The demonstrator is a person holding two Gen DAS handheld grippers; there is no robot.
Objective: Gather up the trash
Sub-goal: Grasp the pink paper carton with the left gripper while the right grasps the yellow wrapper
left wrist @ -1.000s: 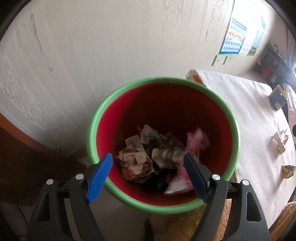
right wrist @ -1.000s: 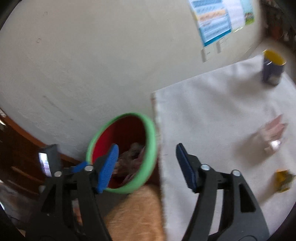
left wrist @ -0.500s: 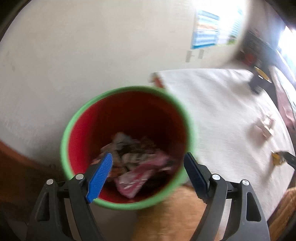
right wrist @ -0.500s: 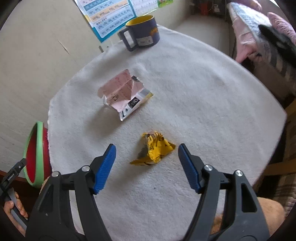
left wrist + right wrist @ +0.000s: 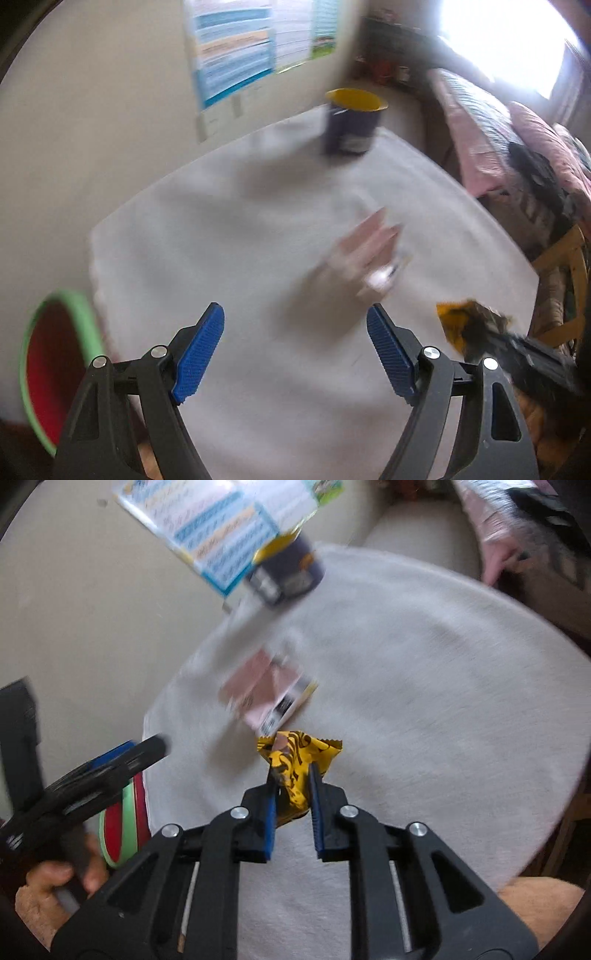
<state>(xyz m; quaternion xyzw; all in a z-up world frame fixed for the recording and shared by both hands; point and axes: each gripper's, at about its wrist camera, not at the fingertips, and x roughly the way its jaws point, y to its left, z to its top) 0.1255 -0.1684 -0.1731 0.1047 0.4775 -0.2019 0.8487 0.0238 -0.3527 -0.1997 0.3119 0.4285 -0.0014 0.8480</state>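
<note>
In the left wrist view, a red bin with a green rim (image 5: 59,365) sits at the lower left edge of the frame, beside a table covered in a white cloth (image 5: 229,229). The left gripper (image 5: 295,350) fills the bottom centre, its blue pads spread wide with only cloth showing between them. A striped poster (image 5: 236,55) hangs on the wall at upper left, and a dark blue mug with a yellow inside (image 5: 351,122) stands on the cloth at upper centre. Right of centre lies a blurred pink wrapper (image 5: 369,254). At the lower right, a crumpled yellow wrapper (image 5: 458,321) sits in the tips of the right gripper (image 5: 476,343). In the right wrist view, a hand (image 5: 48,890) at lower left holds the left gripper's black frame in front of the bin. The pink wrapper lies on the cloth just left of centre, with the mug above it. At bottom centre the right gripper has just been closing, and its narrow blue pads now pinch the yellow wrapper, near the pink one.
</note>
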